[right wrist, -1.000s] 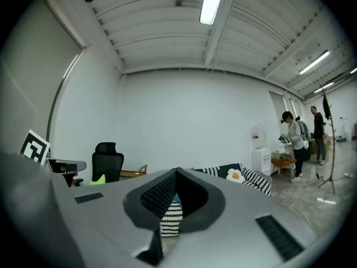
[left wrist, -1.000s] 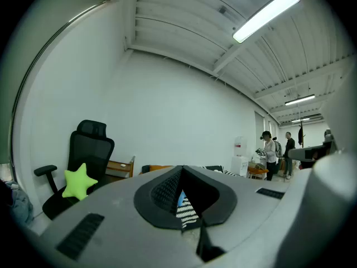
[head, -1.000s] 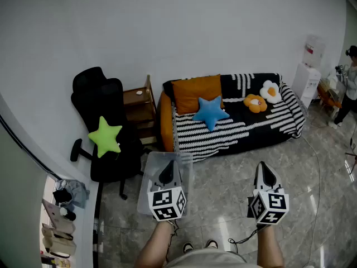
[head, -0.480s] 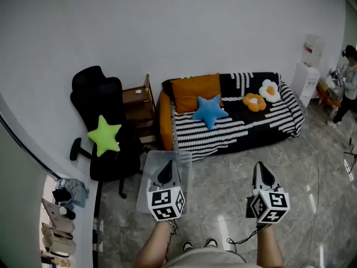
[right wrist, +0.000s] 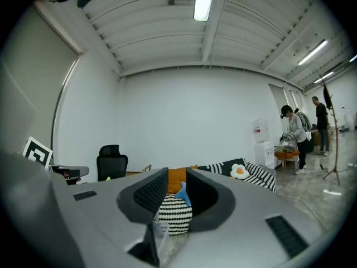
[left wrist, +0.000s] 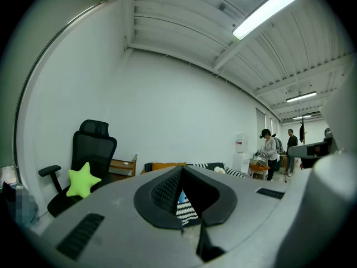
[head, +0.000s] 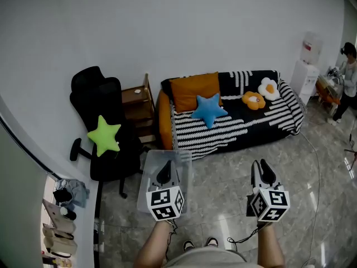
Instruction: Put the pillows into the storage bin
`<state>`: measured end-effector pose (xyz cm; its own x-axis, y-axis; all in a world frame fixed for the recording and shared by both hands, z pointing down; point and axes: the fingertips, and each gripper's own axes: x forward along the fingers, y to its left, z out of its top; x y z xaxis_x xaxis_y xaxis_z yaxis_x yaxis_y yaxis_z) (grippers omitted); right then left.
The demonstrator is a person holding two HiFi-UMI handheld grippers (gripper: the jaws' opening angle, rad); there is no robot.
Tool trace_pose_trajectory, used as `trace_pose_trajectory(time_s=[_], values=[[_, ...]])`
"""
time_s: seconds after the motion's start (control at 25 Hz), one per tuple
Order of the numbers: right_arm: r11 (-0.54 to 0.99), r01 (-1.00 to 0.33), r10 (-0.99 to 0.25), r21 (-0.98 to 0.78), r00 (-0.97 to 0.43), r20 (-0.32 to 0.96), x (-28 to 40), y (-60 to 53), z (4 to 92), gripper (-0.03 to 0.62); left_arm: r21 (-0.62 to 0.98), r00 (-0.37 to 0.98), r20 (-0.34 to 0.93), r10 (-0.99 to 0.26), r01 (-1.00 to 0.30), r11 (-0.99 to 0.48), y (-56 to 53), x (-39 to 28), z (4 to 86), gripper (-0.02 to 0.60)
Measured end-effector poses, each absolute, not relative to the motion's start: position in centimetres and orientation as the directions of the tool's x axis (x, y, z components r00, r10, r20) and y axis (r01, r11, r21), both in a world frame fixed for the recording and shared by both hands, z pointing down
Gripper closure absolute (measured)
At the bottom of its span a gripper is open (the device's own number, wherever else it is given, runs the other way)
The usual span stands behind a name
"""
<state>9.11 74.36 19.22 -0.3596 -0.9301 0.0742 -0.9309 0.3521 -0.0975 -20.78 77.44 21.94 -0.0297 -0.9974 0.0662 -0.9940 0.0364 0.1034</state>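
A blue star pillow (head: 209, 110), an orange cushion (head: 195, 92), an orange flower pillow (head: 254, 100) and a white egg pillow (head: 269, 89) lie on the striped sofa (head: 234, 130). On the black office chair (head: 95, 94) sits a green star pillow (head: 105, 136). The clear storage bin (head: 146, 177) stands on the floor before the sofa's left end. My left gripper (head: 165, 172) hangs over the bin, shut and empty. To the right, over bare floor, my right gripper (head: 262, 168) is open with nothing between its jaws. The right gripper view looks past its jaws at the blue star pillow (right wrist: 183, 193).
A wooden side table (head: 136, 102) stands between chair and sofa. A water dispenser (head: 307, 74) and a person (head: 347, 74) are at the far right. A cable (head: 318, 166) trails over the tiled floor. Cluttered shelves (head: 58, 216) sit at the lower left.
The right gripper's jaws have parted; they were together before. Both grippers stay in nearly the same place. The person at the far right has shifted a little.
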Motion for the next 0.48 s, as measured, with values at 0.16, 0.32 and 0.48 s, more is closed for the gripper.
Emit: trace_pose_trajectory(time_s=[0.16,0.32,0.48], values=[[0.338,-0.936,-0.936,-0.101,-0.346,0.072,9.6,74.2,19.3,0.444,0.106,-0.036,0.068,-0.997,-0.993,0.043,77.4,-20.8,22.1,0.575],[0.328,-0.938,-0.939,-0.115,-0.337,0.068,10.4,73.5,19.4,0.389,0.109,-0.048,0.072,-0.996,-0.992,0.056,77.0,-20.6,22.2,0.575],[0.328,-0.937,-0.938,-0.123,-0.338,0.075,11.3,72.7,19.9,0.372,0.117,-0.063,0.086,-0.994,-0.99,0.073,76.3,-20.3,22.8,0.575]])
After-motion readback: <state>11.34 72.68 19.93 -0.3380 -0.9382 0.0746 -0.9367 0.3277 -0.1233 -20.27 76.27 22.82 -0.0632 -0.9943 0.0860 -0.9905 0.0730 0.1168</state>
